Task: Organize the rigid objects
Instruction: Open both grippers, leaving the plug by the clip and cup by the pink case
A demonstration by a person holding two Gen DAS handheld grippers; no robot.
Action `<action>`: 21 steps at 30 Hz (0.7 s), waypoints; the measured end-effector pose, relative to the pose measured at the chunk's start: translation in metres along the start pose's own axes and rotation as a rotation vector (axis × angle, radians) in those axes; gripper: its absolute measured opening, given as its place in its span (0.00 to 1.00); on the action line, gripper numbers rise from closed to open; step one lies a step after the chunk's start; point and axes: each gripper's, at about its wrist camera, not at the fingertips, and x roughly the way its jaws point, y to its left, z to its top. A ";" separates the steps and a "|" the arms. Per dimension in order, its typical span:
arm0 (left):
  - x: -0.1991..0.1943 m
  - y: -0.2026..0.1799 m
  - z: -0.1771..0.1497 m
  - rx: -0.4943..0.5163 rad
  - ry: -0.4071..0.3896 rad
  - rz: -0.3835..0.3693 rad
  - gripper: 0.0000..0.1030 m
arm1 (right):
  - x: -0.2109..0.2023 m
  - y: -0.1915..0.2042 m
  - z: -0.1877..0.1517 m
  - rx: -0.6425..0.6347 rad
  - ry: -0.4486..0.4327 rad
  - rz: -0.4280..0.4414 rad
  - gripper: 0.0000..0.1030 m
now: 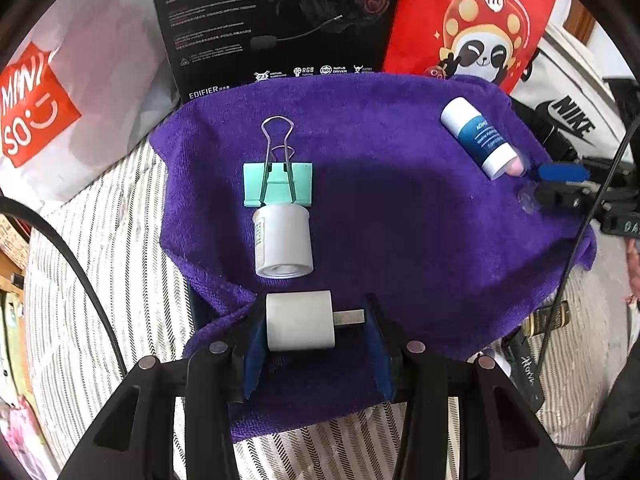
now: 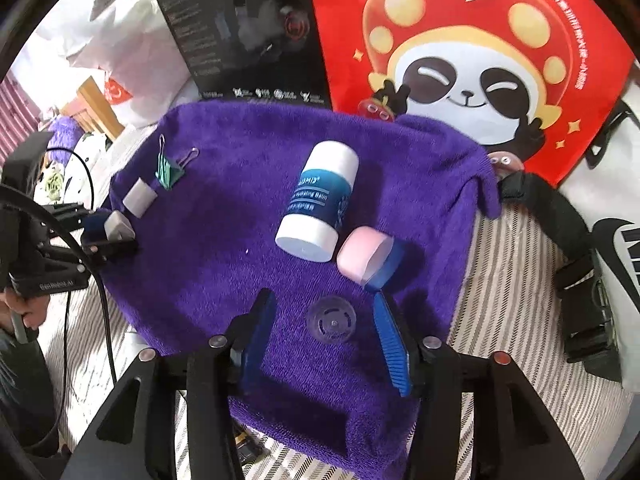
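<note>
Purple towel [image 1: 400,216] on striped bedding [image 1: 132,280]

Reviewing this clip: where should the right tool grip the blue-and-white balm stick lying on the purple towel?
Grip the blue-and-white balm stick across its blue-labelled middle, coming down from above. It lies flat on the purple towel, a straight-sided cylinder, so its two long sides are exposed. The pink cap crowds its near end.

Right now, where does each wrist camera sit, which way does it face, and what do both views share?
Left wrist: on the left gripper, angled down at the purple terry towel; the gripper clamps a white plastic cylinder.
Right wrist: on the right gripper, angled down across the same towel; the gripper stands open around a clear plastic disc.
Shared: towel, green metal binder clip, blue-and-white balm tube.
</note>
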 end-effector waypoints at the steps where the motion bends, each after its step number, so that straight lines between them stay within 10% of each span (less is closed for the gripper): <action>1: 0.000 -0.001 0.000 0.003 0.000 0.006 0.41 | -0.001 -0.001 0.000 0.002 -0.002 0.001 0.50; 21: -0.032 -0.001 -0.008 -0.056 0.013 -0.047 0.63 | -0.042 0.011 -0.019 0.063 -0.071 -0.035 0.51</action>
